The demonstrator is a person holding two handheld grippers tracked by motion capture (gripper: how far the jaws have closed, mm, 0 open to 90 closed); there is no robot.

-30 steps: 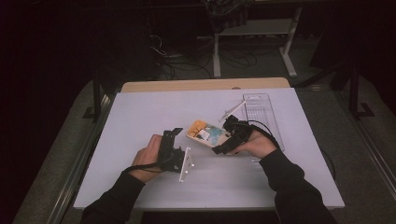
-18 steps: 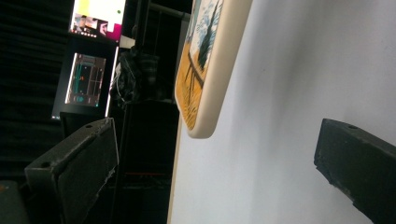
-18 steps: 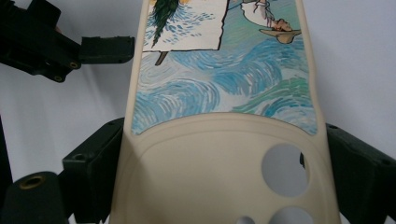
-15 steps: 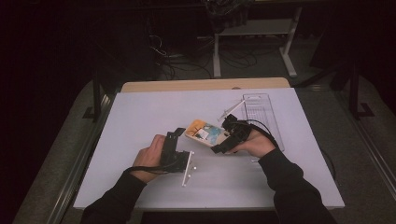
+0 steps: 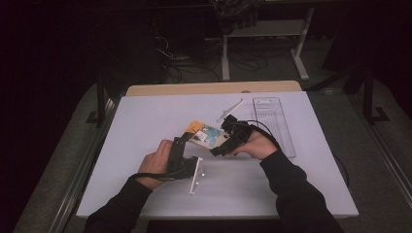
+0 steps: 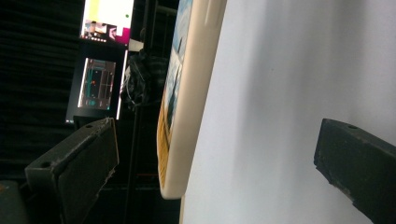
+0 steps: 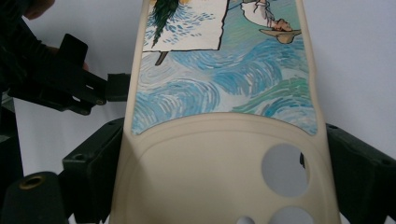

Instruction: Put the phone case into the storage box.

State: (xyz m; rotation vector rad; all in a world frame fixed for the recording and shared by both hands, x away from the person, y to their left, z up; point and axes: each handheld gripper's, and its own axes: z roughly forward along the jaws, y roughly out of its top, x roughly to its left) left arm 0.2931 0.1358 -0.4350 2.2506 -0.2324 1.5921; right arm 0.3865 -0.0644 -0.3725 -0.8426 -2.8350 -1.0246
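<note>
A cream phone case (image 5: 205, 134) printed with blue waves is at the table's middle, tilted up off the surface. My right gripper (image 5: 221, 144) is shut on its camera-hole end; in the right gripper view the case (image 7: 219, 93) lies between both jaws (image 7: 224, 135), which press on its sides. My left gripper (image 5: 183, 140) stands open at the case's far end, also seen as a black jaw (image 7: 88, 88) beside it. In the left gripper view the case's cream edge (image 6: 187, 116) stands between the wide-apart jaws (image 6: 215, 135), touching neither.
A white perforated strip (image 5: 196, 174) lies on the white table (image 5: 145, 116) just right of the left hand. A clear plastic package (image 5: 274, 124) and a thin white stick (image 5: 231, 109) lie behind the right hand. Dark stands and cables fill the back.
The right gripper has carried the case slightly left, toward the left gripper. The left gripper has turned up toward the case's end.
</note>
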